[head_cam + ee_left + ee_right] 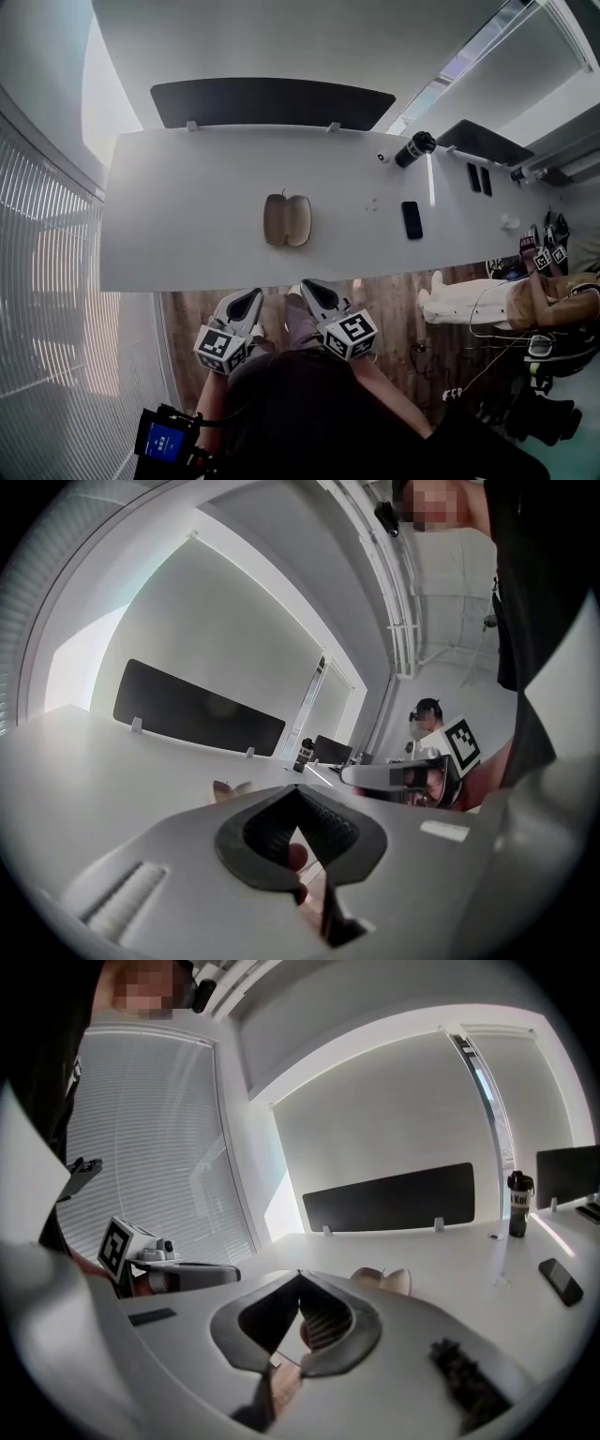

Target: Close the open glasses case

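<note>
**A:** Where is the glasses case to be found?

**B:** The glasses case (287, 220) is seen lying open on the white table (178, 234). Its two halves are spread flat side by side. It is placed roughly midway between the table's near edge and the black divider panel (272, 101) mounted along the far edge.

**A:** How are the two grippers held?

**B:** The left gripper (296, 791) is held with its jaws brought together at the tips, and nothing is caught between them. The right gripper (300, 1277) is likewise closed and empty. Both are kept just short of the table's near edge, above the wooden floor (187, 323). They are pointed toward the case and are well apart from it.

**A:** What else is carried by the table?

**B:** A black phone (412, 219) is laid flat to the right of the case. A black bottle (414, 148) is stood upright farther right, near the far edge.
</note>
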`<action>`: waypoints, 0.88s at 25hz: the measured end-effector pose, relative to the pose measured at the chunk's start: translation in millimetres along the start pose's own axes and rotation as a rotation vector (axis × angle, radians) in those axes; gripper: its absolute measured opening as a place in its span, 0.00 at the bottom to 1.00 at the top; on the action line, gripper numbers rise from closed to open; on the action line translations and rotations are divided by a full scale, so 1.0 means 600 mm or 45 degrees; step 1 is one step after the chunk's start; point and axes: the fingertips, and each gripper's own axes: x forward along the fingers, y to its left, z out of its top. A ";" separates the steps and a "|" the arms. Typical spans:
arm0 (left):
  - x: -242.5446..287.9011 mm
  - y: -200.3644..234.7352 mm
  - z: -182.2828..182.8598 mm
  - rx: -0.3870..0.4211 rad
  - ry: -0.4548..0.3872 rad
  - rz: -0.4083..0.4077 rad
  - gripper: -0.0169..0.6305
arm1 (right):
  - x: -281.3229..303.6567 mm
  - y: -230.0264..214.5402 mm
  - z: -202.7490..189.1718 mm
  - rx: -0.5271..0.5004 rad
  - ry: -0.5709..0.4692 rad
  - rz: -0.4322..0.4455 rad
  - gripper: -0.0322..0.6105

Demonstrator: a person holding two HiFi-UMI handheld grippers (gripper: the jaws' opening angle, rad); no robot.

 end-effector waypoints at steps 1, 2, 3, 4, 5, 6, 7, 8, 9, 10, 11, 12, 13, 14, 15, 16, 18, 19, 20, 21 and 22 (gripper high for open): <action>0.003 0.003 -0.001 0.008 0.005 0.009 0.04 | 0.004 -0.006 -0.001 0.000 0.001 0.005 0.06; 0.007 0.007 -0.003 0.019 0.012 0.020 0.04 | 0.007 -0.014 -0.003 0.002 0.003 0.005 0.06; 0.010 0.009 -0.005 0.034 0.019 0.030 0.04 | 0.009 -0.023 -0.003 0.005 0.003 0.006 0.06; 0.012 0.008 -0.002 0.048 0.024 0.037 0.04 | 0.010 -0.030 -0.001 0.006 0.000 0.007 0.06; 0.016 0.007 0.006 0.055 0.026 0.040 0.04 | 0.012 -0.037 0.005 0.005 -0.005 0.007 0.06; 0.021 0.007 0.014 0.056 0.026 0.042 0.04 | 0.015 -0.045 0.013 0.005 -0.013 0.006 0.06; 0.027 0.009 0.022 0.050 0.028 0.050 0.04 | 0.017 -0.052 0.023 0.008 -0.022 0.008 0.06; 0.033 0.010 0.029 0.038 0.031 0.068 0.04 | 0.018 -0.057 0.032 0.011 -0.031 0.012 0.06; 0.038 0.009 0.037 0.028 0.035 0.086 0.04 | 0.018 -0.060 0.039 0.013 -0.038 0.017 0.06; 0.044 0.006 0.042 0.027 0.040 0.098 0.04 | 0.016 -0.064 0.041 0.014 -0.039 0.020 0.06; 0.049 0.005 0.042 0.037 0.043 0.107 0.04 | 0.014 -0.069 0.039 0.016 -0.037 0.021 0.06; 0.054 0.006 0.040 0.050 0.047 0.123 0.04 | 0.013 -0.074 0.036 0.020 -0.034 0.022 0.06; 0.059 0.008 0.038 0.056 0.051 0.147 0.04 | 0.011 -0.079 0.033 0.025 -0.030 0.022 0.06; 0.063 0.012 0.037 0.055 0.055 0.171 0.04 | 0.010 -0.086 0.029 0.034 -0.028 0.021 0.06; 0.068 0.014 0.038 0.052 0.059 0.185 0.04 | 0.009 -0.094 0.027 0.045 -0.027 0.017 0.06; 0.074 0.014 0.040 0.051 0.064 0.188 0.04 | 0.007 -0.102 0.025 0.059 -0.030 0.011 0.06; 0.087 0.010 0.042 0.051 0.077 0.175 0.03 | 0.004 -0.119 0.023 0.082 -0.037 -0.004 0.06; 0.094 0.009 0.041 0.050 0.083 0.169 0.03 | 0.003 -0.126 0.022 0.091 -0.040 -0.012 0.06; 0.099 0.009 0.039 0.052 0.088 0.165 0.03 | 0.002 -0.132 0.020 0.099 -0.044 -0.017 0.06; 0.105 0.009 0.036 0.058 0.091 0.162 0.03 | 0.002 -0.138 0.020 0.106 -0.048 -0.020 0.06; 0.110 0.009 0.034 0.066 0.098 0.160 0.03 | 0.001 -0.143 0.020 0.111 -0.053 -0.020 0.06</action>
